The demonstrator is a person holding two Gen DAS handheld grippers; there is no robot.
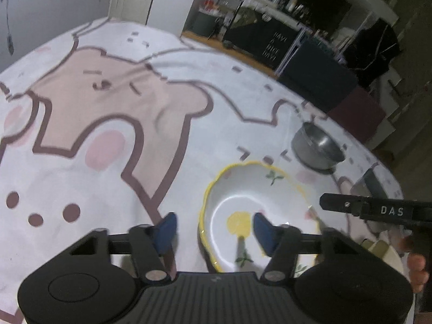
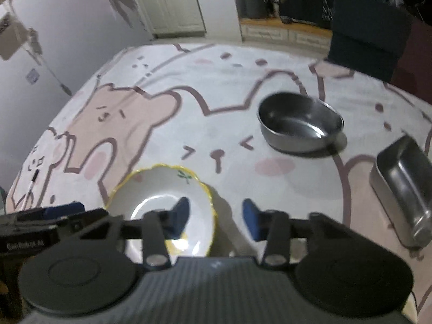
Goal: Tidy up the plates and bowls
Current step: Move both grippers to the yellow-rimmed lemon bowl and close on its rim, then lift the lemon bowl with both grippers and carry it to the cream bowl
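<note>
Both claws [image 1: 214, 229] [image 2: 214, 222] astride plate [image 1: 251, 186] rim

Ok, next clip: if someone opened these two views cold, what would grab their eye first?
Probably the white scalloped plate with the yellow rim and flower print, lying right under both open grippers, left and right. Next, the cartoon-animal tablecloth in pink and white covering the whole table. Beyond the plate stands a round steel bowl, with a rectangular steel container off to its right.
</note>
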